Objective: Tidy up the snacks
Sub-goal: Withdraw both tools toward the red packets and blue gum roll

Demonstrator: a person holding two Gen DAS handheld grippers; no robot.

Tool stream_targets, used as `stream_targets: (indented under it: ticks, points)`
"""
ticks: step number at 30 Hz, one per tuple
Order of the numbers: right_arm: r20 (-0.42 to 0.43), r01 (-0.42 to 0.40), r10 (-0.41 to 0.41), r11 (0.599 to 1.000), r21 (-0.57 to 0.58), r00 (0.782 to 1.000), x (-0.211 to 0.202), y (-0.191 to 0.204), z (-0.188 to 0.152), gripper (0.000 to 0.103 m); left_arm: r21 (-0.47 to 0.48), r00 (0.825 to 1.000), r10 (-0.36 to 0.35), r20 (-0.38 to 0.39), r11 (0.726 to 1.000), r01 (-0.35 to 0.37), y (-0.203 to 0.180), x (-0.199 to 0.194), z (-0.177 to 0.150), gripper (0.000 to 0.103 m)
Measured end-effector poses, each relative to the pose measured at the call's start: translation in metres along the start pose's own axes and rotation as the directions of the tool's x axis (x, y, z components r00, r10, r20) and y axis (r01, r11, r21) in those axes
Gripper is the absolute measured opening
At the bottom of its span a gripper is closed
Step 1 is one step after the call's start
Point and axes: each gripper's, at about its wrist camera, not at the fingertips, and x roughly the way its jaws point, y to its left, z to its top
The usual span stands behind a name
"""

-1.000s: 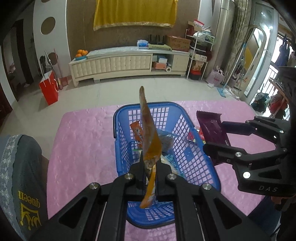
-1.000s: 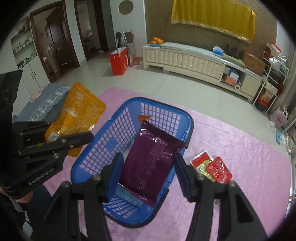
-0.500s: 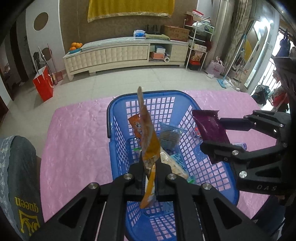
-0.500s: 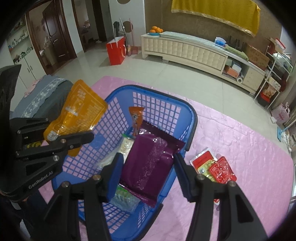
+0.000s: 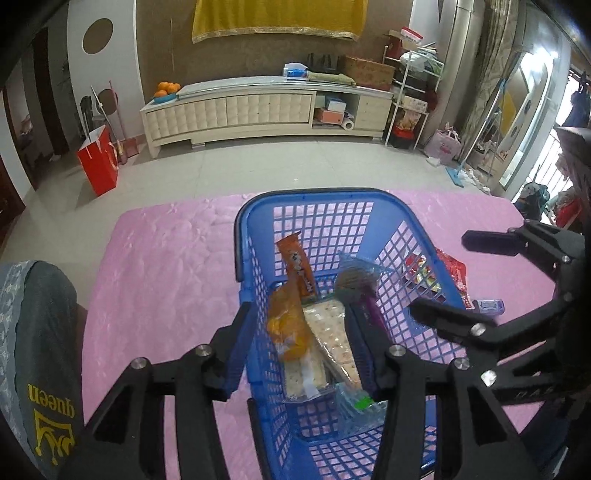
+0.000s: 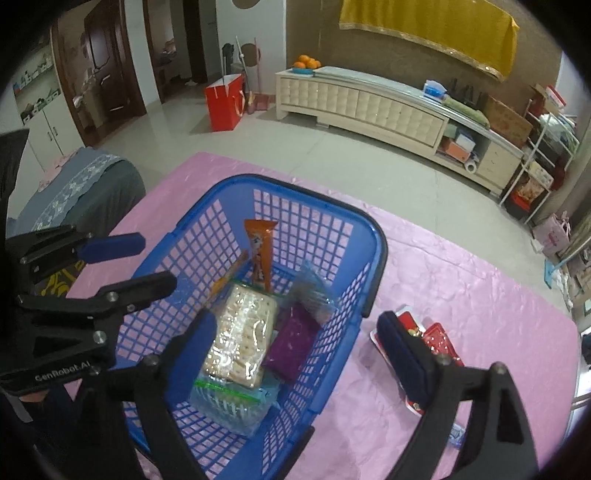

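Both pkts just dropped: our left gripper [image 5: 301,325] & right gripper [image 6: 299,332] now gape wide, empty. Orange pouch [image 5: 288,328] & purple pkt [image 6: 291,341] lie in the blue basket [image 6: 376,236]. Red snacks [image 6: 439,338] wait on the pink surface [image 6: 461,280] nxt.

- This is a home, a lived-in living room.
- A long cream cabinet [image 5: 258,110] runs along the back wall, with a bowl of oranges [image 5: 167,90] on its left end and boxes in its open shelves.
- A yellow cloth [image 5: 275,16] hangs on the brown wall above it.
- The floor [image 5: 258,166] is pale tile; a red paper bag [image 5: 99,164] stands on it by a broom.
- A wire rack [image 5: 410,107] at the right is crowded with household clutter.
- Dark wooden doors [image 6: 110,70] open to other rooms.
- A pink cloth covers the surface [image 5: 159,266], and a grey lace-trimmed cushion [image 6: 88,181] sits beside it.
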Motion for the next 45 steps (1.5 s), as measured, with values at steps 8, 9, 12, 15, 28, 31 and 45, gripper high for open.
stream_targets:
  ticks: [8,9,12,15,28,31,45]
  points:
    - [0.017,-0.003,0.002,1.000,0.026,1.000,-0.024,-0.005,-0.008,0.091,0.009,1.000,-0.002,0.008,1.000,0.002,-0.011,-0.015,-0.006,0.047]
    - [0.023,-0.008,0.007,0.999,0.032,1.000,-0.029,-0.007,-0.010,0.092,0.012,1.000,-0.002,0.012,1.000,0.002,-0.014,-0.019,-0.007,0.047]
    - [0.030,-0.007,0.006,0.999,0.041,1.000,-0.041,-0.010,-0.015,0.092,0.021,1.000,-0.003,0.025,1.000,0.003,-0.021,-0.030,-0.008,0.047]
    - [0.039,-0.009,0.007,0.999,0.050,0.999,-0.052,-0.014,-0.022,0.092,0.030,0.999,-0.006,0.040,1.000,0.005,-0.031,-0.041,-0.009,0.050]
    - [0.114,-0.013,0.002,0.995,0.094,0.993,-0.107,-0.043,-0.059,0.092,0.094,0.996,-0.014,0.089,0.996,0.005,-0.093,-0.073,-0.018,0.063]
    - [0.113,0.000,-0.011,0.995,0.100,0.994,-0.112,-0.054,-0.068,0.092,0.100,0.996,-0.029,0.087,0.995,0.020,-0.109,-0.074,-0.021,0.063]
    - [0.121,0.061,-0.080,0.986,0.158,0.989,-0.127,-0.125,-0.114,0.092,0.140,0.996,-0.061,0.070,0.989,0.051,-0.185,-0.054,-0.026,0.063]
